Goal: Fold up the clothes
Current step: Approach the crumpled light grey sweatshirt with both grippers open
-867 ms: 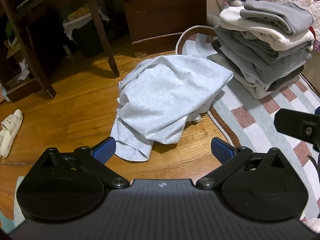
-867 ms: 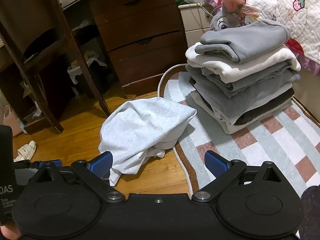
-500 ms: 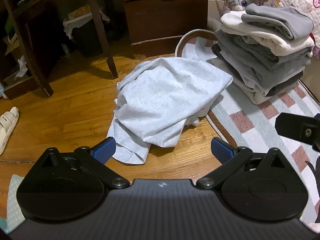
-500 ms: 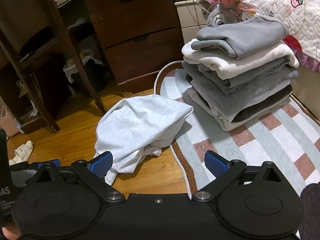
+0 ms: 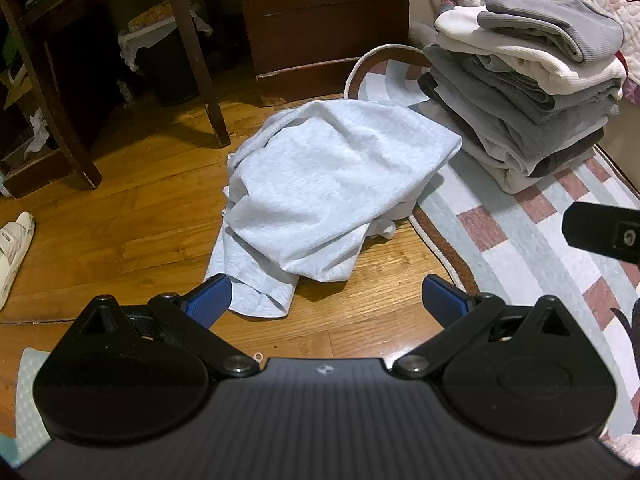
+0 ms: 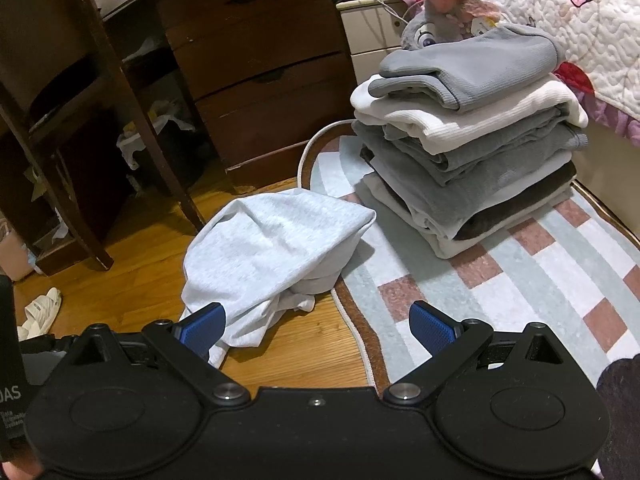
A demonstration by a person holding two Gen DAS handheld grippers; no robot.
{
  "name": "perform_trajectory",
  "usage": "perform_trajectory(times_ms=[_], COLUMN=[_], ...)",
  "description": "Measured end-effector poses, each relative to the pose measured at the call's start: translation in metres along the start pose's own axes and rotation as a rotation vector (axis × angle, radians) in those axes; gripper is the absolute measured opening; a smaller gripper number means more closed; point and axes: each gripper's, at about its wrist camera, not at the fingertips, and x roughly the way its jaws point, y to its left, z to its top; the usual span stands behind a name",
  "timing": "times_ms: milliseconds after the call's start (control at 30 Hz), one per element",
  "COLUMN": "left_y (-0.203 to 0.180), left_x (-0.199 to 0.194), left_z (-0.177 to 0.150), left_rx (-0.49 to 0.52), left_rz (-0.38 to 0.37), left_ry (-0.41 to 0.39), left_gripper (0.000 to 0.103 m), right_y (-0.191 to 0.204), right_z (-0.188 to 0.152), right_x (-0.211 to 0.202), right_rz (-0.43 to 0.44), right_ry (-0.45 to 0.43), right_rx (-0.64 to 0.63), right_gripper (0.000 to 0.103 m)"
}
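Where the wood floor (image 5: 120, 216) meets the striped rug (image 5: 520, 248), a crumpled light grey garment (image 5: 332, 184) lies mid-frame, unfolded. Folded clothes (image 6: 472, 152) are stacked on the rug at upper right. Left tool (image 5: 326, 300) and right tool (image 6: 318, 326) both stand spread, empty, at lower frame.

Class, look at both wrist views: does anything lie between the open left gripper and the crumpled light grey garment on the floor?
Nothing visible does. Only bare wooden floor separates the left gripper from the light grey garment; its jaws are open and empty.
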Motion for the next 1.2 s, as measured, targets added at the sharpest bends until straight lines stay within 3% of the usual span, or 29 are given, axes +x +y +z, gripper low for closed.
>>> perform_trajectory(times_ms=[1067, 1200], left_y=[-0.004, -0.005], left_x=[0.018, 0.024], left_z=[0.010, 0.046], left_rx=[-0.028, -0.086], left_rz=[-0.012, 0.007], left_ry=[0.047, -0.074], left_gripper=[0.103, 0.103], right_y=[-0.015, -0.024], right_z=[-0.005, -0.005], right_x=[0.012, 0.014], right_rz=[-0.004, 0.050], right_ry=[0.024, -0.038], right_rx=[0.040, 0.078], right_gripper=[0.100, 0.100])
